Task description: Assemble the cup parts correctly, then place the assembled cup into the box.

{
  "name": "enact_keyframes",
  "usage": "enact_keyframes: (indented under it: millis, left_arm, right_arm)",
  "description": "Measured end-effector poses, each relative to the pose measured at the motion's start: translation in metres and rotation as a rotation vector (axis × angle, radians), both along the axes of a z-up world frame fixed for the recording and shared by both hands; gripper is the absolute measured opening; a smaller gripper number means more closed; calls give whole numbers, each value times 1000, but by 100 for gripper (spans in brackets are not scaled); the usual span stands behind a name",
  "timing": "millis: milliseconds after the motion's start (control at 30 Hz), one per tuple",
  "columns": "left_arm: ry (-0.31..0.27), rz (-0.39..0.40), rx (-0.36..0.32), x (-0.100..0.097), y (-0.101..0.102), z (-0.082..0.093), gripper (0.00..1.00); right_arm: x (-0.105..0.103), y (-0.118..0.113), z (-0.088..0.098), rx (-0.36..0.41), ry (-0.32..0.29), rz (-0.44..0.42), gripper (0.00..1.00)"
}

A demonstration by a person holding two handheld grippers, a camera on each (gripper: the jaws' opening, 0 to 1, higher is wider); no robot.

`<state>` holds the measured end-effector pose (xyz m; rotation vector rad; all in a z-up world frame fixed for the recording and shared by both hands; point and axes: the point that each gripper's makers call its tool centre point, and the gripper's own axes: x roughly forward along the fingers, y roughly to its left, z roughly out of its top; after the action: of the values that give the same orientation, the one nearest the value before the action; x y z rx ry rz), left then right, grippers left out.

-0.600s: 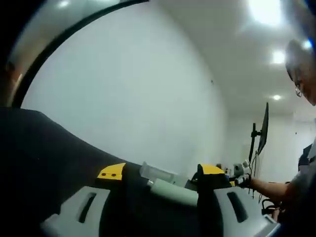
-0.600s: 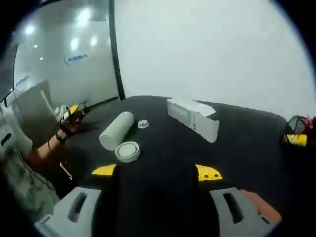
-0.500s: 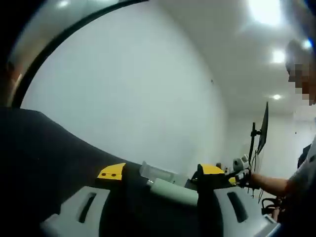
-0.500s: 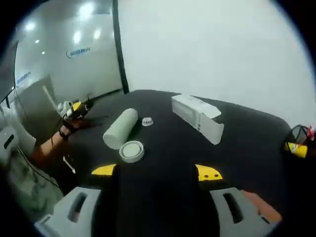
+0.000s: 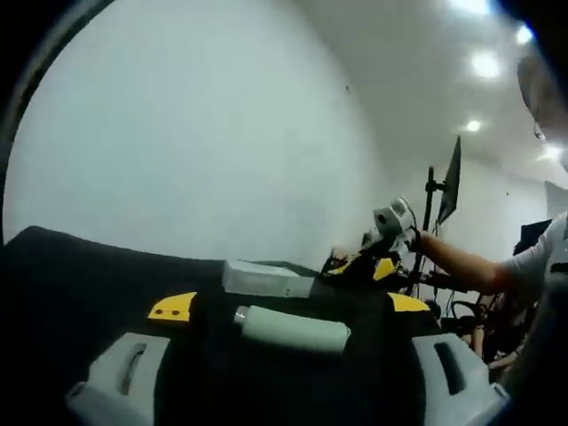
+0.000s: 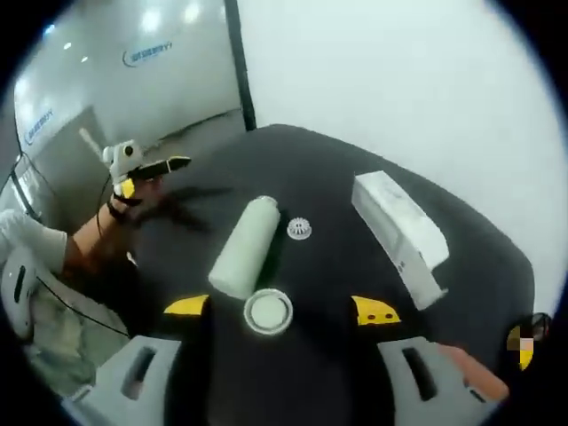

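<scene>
Both cameras have risen since the earlier frames, so the black table [image 6: 355, 284] now sits lower. At frame centre lie the white box [image 6: 401, 232], pale green cup body [image 6: 241, 248], round lid [image 6: 268, 311] and small strainer [image 6: 299, 229], all apart. Left gripper [image 5: 293, 364] and right gripper [image 6: 280, 355] jaws stand apart, holding nothing

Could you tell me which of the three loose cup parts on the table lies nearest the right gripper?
The round lid: it lies between the right gripper's yellow-tipped jaws, while the cup body and the small strainer disc lie farther away.

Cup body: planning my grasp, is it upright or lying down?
Lying down: the cup body rests lengthwise on the black table.
</scene>
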<state>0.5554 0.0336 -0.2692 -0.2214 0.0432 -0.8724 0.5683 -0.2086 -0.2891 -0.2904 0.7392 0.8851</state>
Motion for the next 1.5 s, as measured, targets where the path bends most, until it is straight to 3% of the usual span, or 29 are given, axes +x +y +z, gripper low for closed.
enact_keyframes:
  millis: [133, 300, 400, 567, 733, 767, 800, 967, 1167, 1267, 1333, 1500]
  left_arm:
    - [46, -58, 41, -9, -9, 1, 85]
    - [60, -100, 107, -23, -17, -3, 86]
    - [71, -126, 116, -29, -19, -5, 86]
    - [78, -156, 122, -38, -20, -9, 87]
    - [82, -167, 123, -40, -16, -15, 87]
    - [83, -168, 121, -40, -15, -16, 86]
    - [84, -169, 119, -40, -15, -17, 86]
    - [82, -170, 109, -41, -12, -18, 86]
    - [80, -167, 101, -44, -8, -20, 85]
    - [83, -165, 101, -44, -5, -23, 85]
    - [86, -162, 102, -44, -4, -25, 85]
    - [89, -159, 99, -44, -4, -28, 84]
  right_arm:
    - [7, 24, -8, -36, 35, 27, 58]
    - [15, 49, -25, -62, 145, 43, 62]
    - [22, 63, -38, -86, 181, 44, 62]
    - [20, 80, -62, -149, 313, 20, 62]
    - [26, 88, -77, -216, 375, -76, 59]
    - [25, 94, -79, -213, 379, -59, 61]
    - [19, 97, -82, -217, 424, -61, 62]
    - [17, 98, -102, -352, 433, -78, 57]
    - [17, 106, -119, -380, 465, -103, 56]
    - [10, 103, -131, -430, 495, -108, 56]
    - [15, 97, -131, -467, 453, -129, 50]
    - [13, 99, -130, -475, 455, -138, 47]
